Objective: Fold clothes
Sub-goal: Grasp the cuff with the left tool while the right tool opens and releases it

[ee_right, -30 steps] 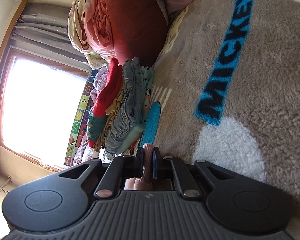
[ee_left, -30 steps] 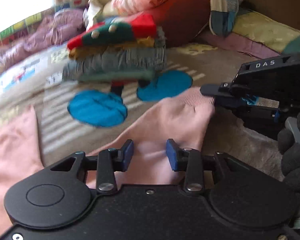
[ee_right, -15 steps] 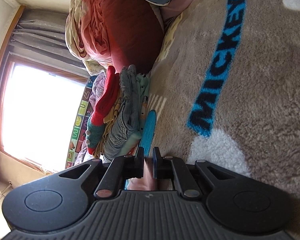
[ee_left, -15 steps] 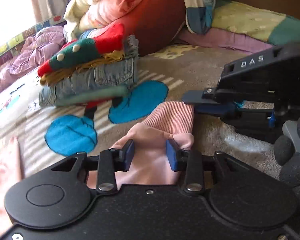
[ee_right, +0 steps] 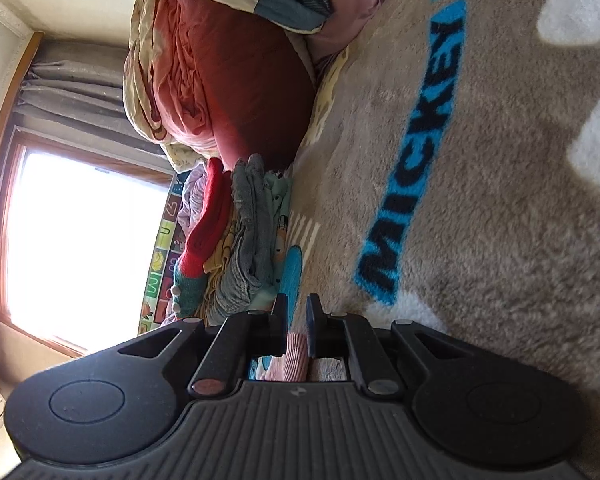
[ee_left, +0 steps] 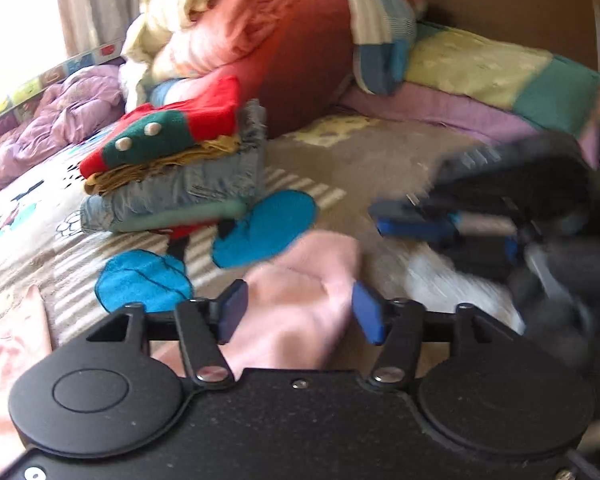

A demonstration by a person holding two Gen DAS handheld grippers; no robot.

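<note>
While spread wide, left hand-held gripper [ee_left: 298,314] over pink garment [ee_left: 300,300]; right hand-held gripper [ee_right: 296,322] slightly parted.

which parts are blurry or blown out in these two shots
Left wrist view: the right tool is smeared by motion blur, the pink garment is soft, and the window corner is overexposed. Right wrist view: sharper overall, but the window is blown out white; fisheye bends its frame.

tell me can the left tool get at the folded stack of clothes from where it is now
Probably yes. The left tool is open, and only the pink garment lies between its fingers, loose by the look of it. Past that, bare blanket leads to the folded stack, with nothing standing in between.
</note>
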